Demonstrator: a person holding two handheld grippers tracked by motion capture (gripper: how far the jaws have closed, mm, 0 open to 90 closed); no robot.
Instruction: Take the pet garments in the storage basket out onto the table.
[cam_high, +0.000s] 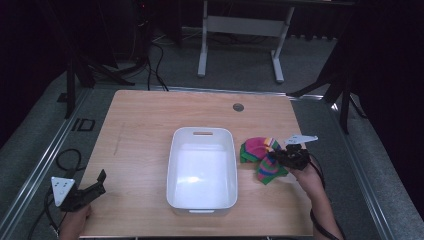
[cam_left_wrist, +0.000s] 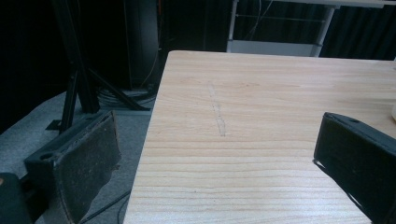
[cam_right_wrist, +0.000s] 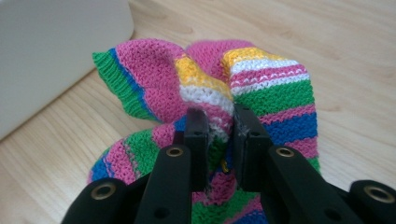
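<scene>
Centrally, white bin (cam_high: 202, 170) on tabletop (cam_high: 145, 125). Right hand-held gripper (cam_right_wrist: 219, 135) clamped on striped knit cloth (cam_right_wrist: 275, 93), right of centre. Left hand-held gripper (cam_left_wrist: 215, 158) spread apart, lower left.

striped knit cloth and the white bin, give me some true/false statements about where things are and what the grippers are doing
1. The right gripper is shut on the striped knit cloth. True.
2. The cloth lies inside the white bin. False: it lies on the table, right of the bin.
3. The left gripper is open, holding nothing. True.
4. The bin holds several items. False: it looks empty.
5. The left gripper touches the bin. False: it is apart, near the table's left edge.
</scene>
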